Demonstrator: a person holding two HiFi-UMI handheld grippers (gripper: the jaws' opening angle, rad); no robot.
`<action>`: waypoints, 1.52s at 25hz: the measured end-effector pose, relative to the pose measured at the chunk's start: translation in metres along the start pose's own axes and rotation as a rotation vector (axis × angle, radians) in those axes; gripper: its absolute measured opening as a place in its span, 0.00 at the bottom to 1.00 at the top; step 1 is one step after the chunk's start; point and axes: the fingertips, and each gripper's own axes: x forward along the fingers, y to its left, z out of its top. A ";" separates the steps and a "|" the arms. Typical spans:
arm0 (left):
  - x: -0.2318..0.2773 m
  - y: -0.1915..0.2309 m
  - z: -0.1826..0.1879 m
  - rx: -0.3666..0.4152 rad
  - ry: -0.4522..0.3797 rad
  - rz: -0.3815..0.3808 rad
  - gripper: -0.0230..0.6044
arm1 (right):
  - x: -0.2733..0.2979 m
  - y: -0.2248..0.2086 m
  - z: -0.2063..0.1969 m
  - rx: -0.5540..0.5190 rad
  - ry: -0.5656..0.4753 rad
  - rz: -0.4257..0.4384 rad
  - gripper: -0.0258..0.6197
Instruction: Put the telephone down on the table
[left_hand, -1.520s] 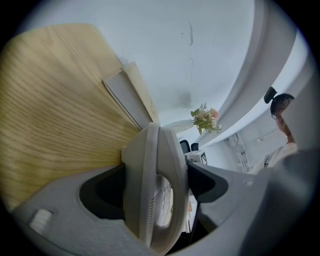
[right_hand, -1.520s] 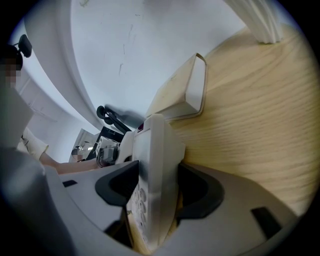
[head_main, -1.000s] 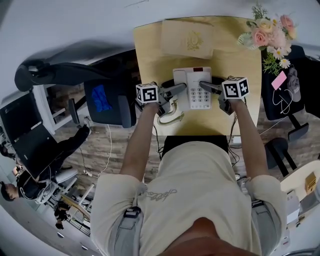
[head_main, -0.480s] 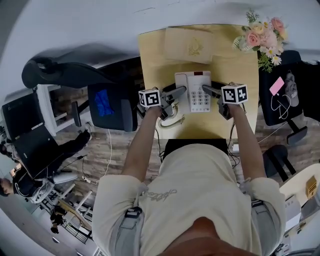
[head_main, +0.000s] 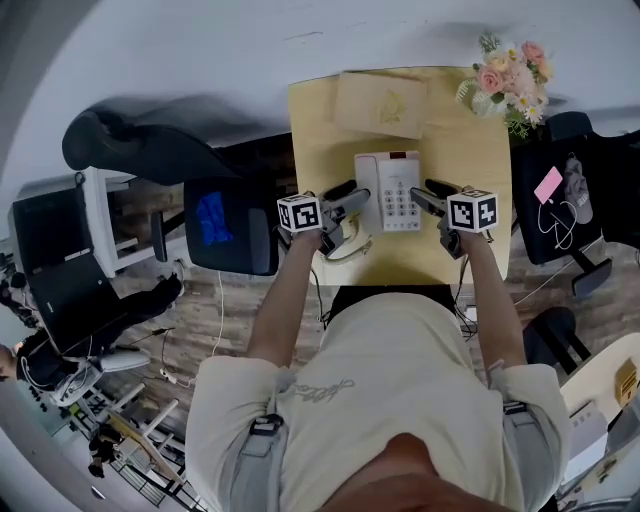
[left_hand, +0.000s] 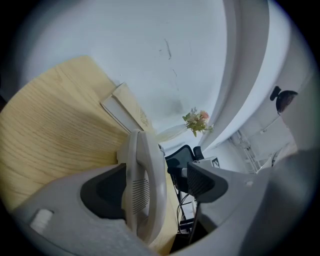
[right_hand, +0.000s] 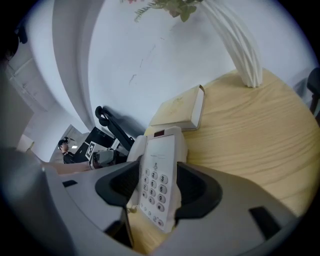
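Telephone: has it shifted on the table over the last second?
No. The telephone keeps its gap to the beige box behind it; only the camera shifted.

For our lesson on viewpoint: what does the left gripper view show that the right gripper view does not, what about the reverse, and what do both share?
Only the left gripper view: the telephone from its handset side, with the slotted grille. It lies against one jaw of the left gripper, with a gap at the other.
Only the right gripper view: the keypad and the red window, with the right gripper closed on the telephone.
Both: the wooden table, the flat box and the flowers.
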 end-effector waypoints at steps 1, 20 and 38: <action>-0.002 -0.006 -0.002 0.016 0.005 0.001 0.66 | -0.003 0.005 0.000 -0.009 -0.009 0.000 0.41; -0.041 -0.111 0.010 0.349 -0.080 -0.010 0.11 | -0.068 0.072 0.016 -0.201 -0.168 -0.056 0.05; -0.066 -0.204 0.038 0.678 -0.059 0.100 0.06 | -0.125 0.168 0.051 -0.450 -0.320 -0.054 0.04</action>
